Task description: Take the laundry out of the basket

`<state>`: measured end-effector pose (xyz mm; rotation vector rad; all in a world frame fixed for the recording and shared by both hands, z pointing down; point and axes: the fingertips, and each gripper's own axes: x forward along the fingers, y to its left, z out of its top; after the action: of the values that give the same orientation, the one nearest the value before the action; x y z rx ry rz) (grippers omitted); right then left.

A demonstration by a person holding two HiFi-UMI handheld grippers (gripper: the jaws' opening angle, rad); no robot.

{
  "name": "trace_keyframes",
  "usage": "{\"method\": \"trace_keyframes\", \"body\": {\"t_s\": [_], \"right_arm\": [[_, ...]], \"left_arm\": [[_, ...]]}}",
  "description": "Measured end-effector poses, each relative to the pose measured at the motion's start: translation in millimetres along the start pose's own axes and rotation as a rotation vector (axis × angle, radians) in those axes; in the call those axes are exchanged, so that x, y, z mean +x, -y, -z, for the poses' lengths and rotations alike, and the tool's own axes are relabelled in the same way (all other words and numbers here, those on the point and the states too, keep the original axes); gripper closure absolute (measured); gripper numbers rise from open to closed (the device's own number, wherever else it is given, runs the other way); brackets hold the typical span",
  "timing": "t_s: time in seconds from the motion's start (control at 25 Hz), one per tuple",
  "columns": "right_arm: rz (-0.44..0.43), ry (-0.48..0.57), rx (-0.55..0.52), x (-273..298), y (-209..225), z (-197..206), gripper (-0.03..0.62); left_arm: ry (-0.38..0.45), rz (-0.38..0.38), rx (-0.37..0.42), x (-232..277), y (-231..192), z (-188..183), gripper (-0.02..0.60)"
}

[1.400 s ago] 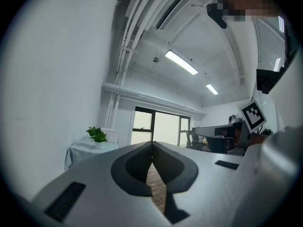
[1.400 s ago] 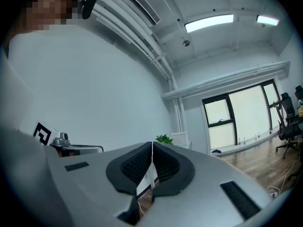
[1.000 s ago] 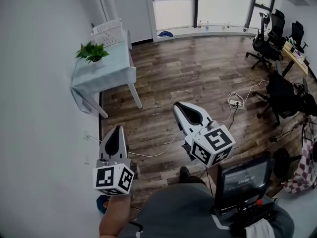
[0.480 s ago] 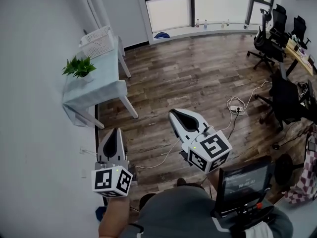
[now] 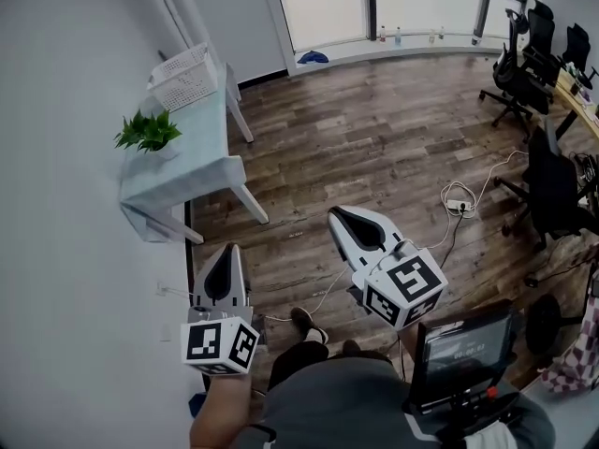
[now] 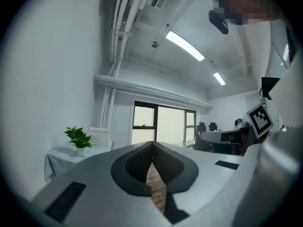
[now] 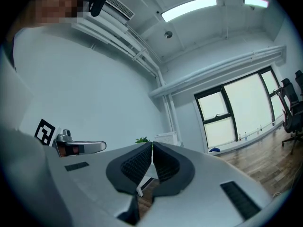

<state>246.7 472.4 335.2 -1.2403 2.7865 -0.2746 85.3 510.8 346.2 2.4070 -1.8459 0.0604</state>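
A white mesh laundry basket (image 5: 182,76) stands on the far end of a small table (image 5: 192,162) covered in pale cloth, against the left wall; what lies inside it is hidden. It also shows in the left gripper view as the basket (image 6: 99,136) and in the right gripper view as the basket (image 7: 166,138). My left gripper (image 5: 229,248) is held level over the floor, short of the table's near corner, shut and empty. My right gripper (image 5: 336,214) hangs to its right over bare floor, also shut with nothing in it. Both point toward the table.
A potted plant (image 5: 148,131) sits on the table's near half. A power strip with cables (image 5: 458,206) lies on the wood floor at the right. Office chairs (image 5: 529,59) stand at the far right. A screen on a stand (image 5: 459,352) is beside my body.
Both grippers have travelled forward across the floor toward the table, still shut. A shoe now shows under me as I step.
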Motion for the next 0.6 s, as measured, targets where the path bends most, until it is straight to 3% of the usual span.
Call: {"method": "trace_keyframes", "body": {"t_s": [0.4,0.6], "right_arm": [[-0.019,-0.018,-0.073,105.0,-8.7,-17.9,0.574],[-0.031,-0.042,-0.091,172.5,-19.3,-18.0,0.574]], "left_arm": [[0.076,0.003,-0.022,55.1,-85.0,-29.2,0.574],[0.068,0.006,-0.056,82.2,-144.2,-26.8,0.574]]}}
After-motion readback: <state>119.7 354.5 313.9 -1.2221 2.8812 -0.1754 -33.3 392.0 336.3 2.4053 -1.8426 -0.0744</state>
